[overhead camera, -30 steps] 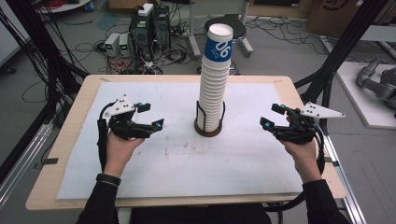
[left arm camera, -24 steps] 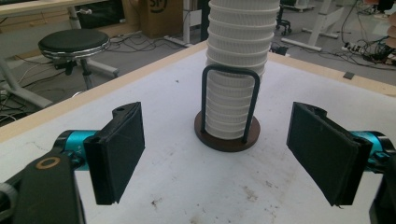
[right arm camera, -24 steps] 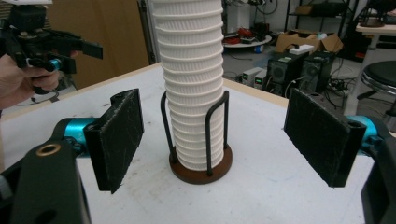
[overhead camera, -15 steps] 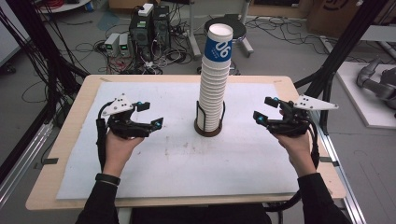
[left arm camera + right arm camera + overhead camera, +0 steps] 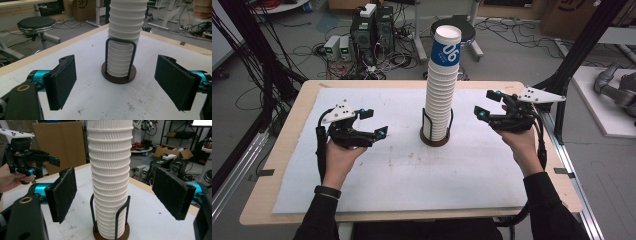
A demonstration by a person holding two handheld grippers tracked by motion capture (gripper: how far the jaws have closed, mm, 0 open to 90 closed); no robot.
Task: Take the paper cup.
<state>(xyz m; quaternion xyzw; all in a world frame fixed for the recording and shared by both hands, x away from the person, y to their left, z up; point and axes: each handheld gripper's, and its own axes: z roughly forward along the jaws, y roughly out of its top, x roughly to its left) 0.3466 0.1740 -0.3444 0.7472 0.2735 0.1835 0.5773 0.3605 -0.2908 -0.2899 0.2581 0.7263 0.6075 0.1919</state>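
A tall stack of white ribbed paper cups [image 5: 442,85], the top one with a blue band, stands in a black wire holder [image 5: 435,137] on a round dark base at the middle of the white mat. My left gripper [image 5: 375,123] hovers left of the stack and faces it. It is open, its jaws have just been opening, and nothing is between them. My right gripper [image 5: 485,103] is held right of the stack, a little above the mat, open and empty. The left gripper view looks at the holder [image 5: 119,75] and the lower cups [image 5: 123,37]. The right gripper view looks at the stack [image 5: 111,170] and, past it, the left gripper [image 5: 27,157].
The white mat [image 5: 402,175] covers a wooden table [image 5: 277,165]. Black frame posts [image 5: 579,50] rise at both back corners. On the floor beyond are computers [image 5: 371,25], cables and a stool [image 5: 467,30].
The right gripper has risen and moved left toward the cup stack. The left hand has stayed in place, and its jaws stand slightly wider.
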